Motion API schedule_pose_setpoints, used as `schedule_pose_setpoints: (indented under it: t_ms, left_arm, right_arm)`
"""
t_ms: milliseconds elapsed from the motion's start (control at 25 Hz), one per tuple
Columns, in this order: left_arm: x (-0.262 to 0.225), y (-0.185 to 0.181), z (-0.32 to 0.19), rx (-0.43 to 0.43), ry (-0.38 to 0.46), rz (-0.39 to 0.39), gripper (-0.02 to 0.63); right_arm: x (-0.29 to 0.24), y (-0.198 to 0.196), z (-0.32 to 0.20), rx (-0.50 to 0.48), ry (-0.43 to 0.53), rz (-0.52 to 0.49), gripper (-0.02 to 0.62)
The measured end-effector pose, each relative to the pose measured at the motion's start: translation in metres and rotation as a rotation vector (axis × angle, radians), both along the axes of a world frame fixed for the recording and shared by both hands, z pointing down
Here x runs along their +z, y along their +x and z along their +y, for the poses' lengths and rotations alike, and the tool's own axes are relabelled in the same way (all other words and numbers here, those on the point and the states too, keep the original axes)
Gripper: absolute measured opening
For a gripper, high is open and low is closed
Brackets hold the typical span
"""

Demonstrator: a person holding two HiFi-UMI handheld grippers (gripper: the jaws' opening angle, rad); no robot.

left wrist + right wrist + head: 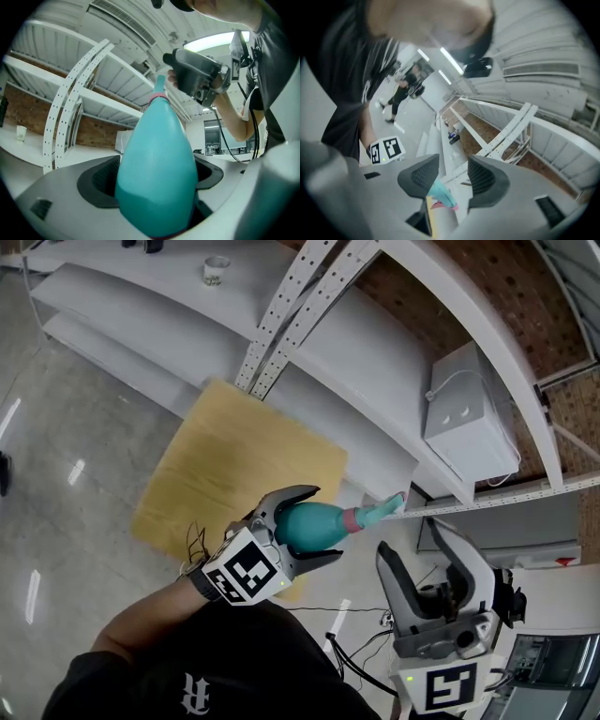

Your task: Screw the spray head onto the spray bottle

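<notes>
A teal spray bottle (314,525) lies level in my left gripper (312,527), which is shut on its wide body. Its pink collar (352,518) and teal spray head (384,509) point right, toward the shelf edge. In the left gripper view the bottle (157,168) fills the gap between the jaws, with the collar (158,96) at its far end. My right gripper (412,538) hangs lower right of the bottle, apart from it, open and empty. In the right gripper view the jaws (447,171) stand apart, and the spray head (440,193) shows beyond them.
A wooden board (234,460) lies below the bottle. White shelving (375,399) with perforated uprights (291,306) runs across the back, carrying a white box (469,409) and a small cup (217,270). A person (410,86) stands far off.
</notes>
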State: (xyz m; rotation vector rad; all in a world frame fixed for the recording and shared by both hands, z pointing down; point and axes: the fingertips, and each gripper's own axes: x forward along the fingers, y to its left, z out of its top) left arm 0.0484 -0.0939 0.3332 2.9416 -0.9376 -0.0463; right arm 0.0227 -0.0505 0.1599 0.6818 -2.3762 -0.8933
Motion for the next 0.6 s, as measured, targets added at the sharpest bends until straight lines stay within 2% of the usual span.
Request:
schedule_pose_setpoints:
  t_ms: [80, 200, 280, 360, 440, 600]
  left_arm:
    - [-0.006, -0.002, 0.004, 0.038, 0.006, 0.021, 0.433]
    - [-0.019, -0.007, 0.012, 0.103, 0.010, 0.065, 0.433]
    - [-0.028, -0.008, 0.018, 0.154, 0.016, 0.089, 0.433]
    - [-0.036, -0.007, 0.027, 0.210, 0.021, 0.105, 0.433]
    - [-0.041, -0.005, 0.035, 0.261, 0.016, 0.110, 0.433]
    - [-0.047, -0.002, 0.044, 0.321, 0.005, 0.126, 0.433]
  right_arm:
    - [-0.025, 0.023, -0.009, -0.079, -0.188, -0.249, 0.169]
    - [-0.036, 0.064, -0.034, -0.278, -0.546, -0.636, 0.169]
    - [-0.017, 0.085, -0.052, -0.347, -0.723, -0.789, 0.169]
    - [0.010, 0.081, -0.057, -0.384, -0.808, -0.801, 0.170]
    - [0.026, 0.060, -0.043, -0.468, -0.866, -0.756, 0.178]
    - [0.031, 0.014, -0.013, -0.624, -0.886, -0.639, 0.193]
